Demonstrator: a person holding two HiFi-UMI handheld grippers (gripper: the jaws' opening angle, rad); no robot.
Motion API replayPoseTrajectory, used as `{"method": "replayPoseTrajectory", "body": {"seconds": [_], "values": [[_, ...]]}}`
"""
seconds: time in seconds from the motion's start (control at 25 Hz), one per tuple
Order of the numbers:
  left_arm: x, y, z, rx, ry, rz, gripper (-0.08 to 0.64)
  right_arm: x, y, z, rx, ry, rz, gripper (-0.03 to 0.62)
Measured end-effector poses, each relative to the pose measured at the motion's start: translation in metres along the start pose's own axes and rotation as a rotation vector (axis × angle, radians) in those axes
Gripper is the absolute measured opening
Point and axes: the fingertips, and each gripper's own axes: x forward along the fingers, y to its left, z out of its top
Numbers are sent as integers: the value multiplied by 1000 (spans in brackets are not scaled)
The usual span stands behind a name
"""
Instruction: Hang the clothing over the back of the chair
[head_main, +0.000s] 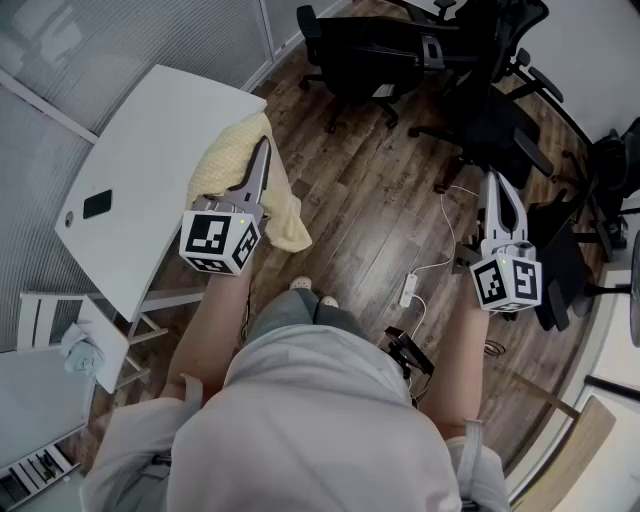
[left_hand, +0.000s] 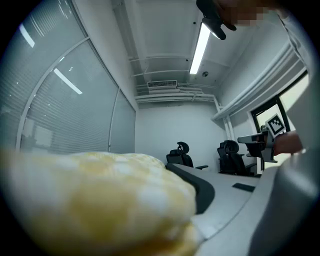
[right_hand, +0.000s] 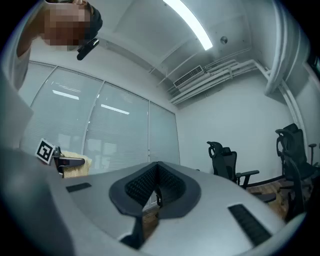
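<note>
Yellow clothing (head_main: 225, 160), pinched in the left hand-held gripper (head_main: 262, 158), hangs beside the desk (head_main: 140, 170); the right hand-held gripper (head_main: 495, 185) is pressed together, empty. Carrying stage, I judge: next, drape it over a chair (head_main: 370, 50) back.

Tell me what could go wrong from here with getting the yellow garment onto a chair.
The yellow garment hangs bunched from the left claw, so it may slip free. A white cable and power strip lie on the floor towards the black chairs: a possible trip or snag.
</note>
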Motion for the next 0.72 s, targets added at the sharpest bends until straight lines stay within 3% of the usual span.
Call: {"method": "replayPoseTrajectory", "body": {"seconds": [0.72], "values": [[8, -20, -3, -12, -3, -33, 63, -1, -5, 4, 26, -30, 3, 21]]}}
